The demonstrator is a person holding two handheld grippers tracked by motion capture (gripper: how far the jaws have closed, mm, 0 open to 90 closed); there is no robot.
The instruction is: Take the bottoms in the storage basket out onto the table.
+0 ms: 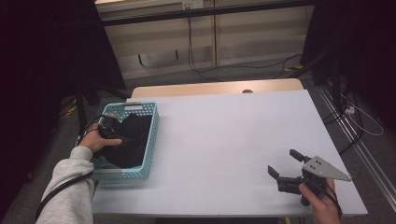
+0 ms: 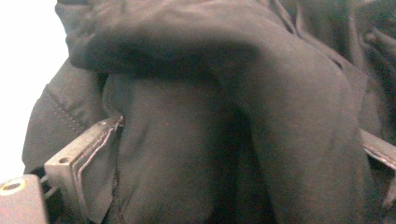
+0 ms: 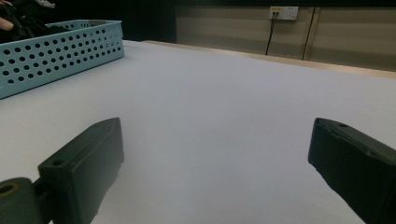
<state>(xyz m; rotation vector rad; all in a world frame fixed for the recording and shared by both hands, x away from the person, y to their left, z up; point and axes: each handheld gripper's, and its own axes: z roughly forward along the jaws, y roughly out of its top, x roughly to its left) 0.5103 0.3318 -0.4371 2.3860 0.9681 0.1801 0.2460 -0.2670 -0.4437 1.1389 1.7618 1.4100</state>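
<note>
A light blue perforated basket sits at the table's left edge, and black cloth lies bunched inside it. My left gripper reaches into the basket from the left, its tips sunk in the cloth. In the left gripper view the jaws stand wide apart with a thick fold of the black cloth bulging between them. My right gripper rests open near the table's front right corner, nothing between its jaws. From the right gripper view, the basket lies far off at the upper left.
The white table stretches bare between basket and right gripper. A wooden strip runs along its far edge. Cables trail on the floor beyond and to the right. Dark curtains hang at both sides.
</note>
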